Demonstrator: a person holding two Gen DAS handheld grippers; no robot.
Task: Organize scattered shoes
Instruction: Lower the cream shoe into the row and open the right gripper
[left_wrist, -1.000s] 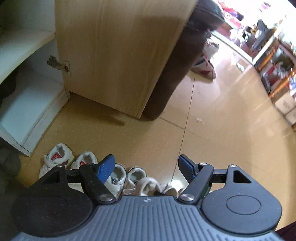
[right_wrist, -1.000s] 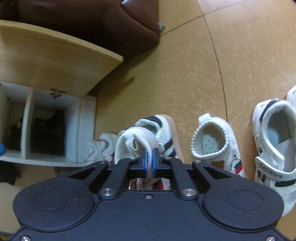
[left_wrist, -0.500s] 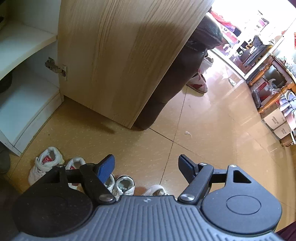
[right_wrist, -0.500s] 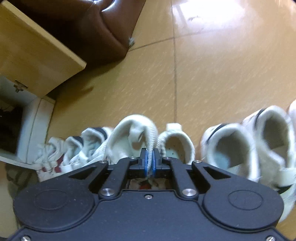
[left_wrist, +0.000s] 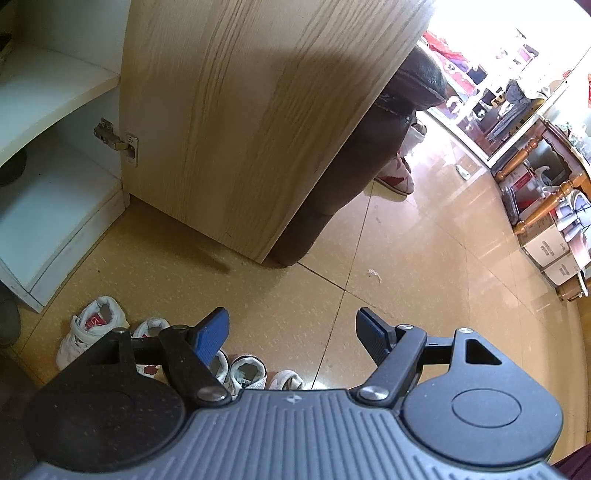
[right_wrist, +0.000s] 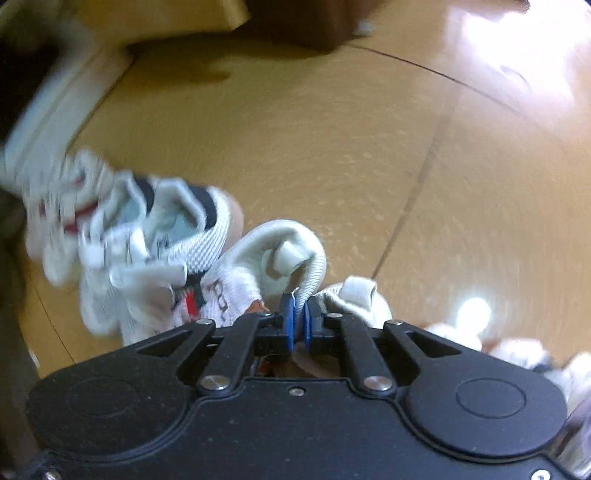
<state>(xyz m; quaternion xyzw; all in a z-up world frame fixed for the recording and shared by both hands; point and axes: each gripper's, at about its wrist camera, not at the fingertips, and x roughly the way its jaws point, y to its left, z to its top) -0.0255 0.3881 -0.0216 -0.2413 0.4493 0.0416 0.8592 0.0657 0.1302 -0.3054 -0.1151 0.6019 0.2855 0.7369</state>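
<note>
Shoes first: one small white knit shoe (right_wrist: 280, 254) hangs by its ribbed collar, pinched between the blue pads of the right gripper (right_wrist: 299, 321), jaws nearly together on that thin edge. Sits at the near end of a row of other little white sneakers, toe pointing left-down in the right wrist view, sole low over the tan tiled floor (right_wrist: 332, 147); contact with the floor cannot be told through the blur. Just left of it lies a striped sneaker (right_wrist: 184, 214), touching or nearly so, and beyond that a red-trimmed one (right_wrist: 66, 206) close to the white base of the shoe cabinet (right_wrist: 55, 103). To the right, another white shoe (right_wrist: 354, 295) tucked beside the pads, and more pale shoes smeared at the frame edge.

Left gripper (left_wrist: 291, 332) held wide, nothing between its blue pads, hovering above the same row: a red-labelled sneaker (left_wrist: 96, 321) and a few small white shoes (left_wrist: 243, 369) peeking past the fingers. Ahead, the open wooden door (left_wrist: 258, 110) and the white shelves (left_wrist: 44, 206) inside, lower shelf bare where visible.

Step in hand, judging by this: setting the carried shoe into line beside its neighbours. Next calls for lowering until the sole rests flat, toe matched to the row, then parting the pads without dragging the soft collar. Worth watching: knit collar stretching, and nudging the striped sneaker out of line.
</note>
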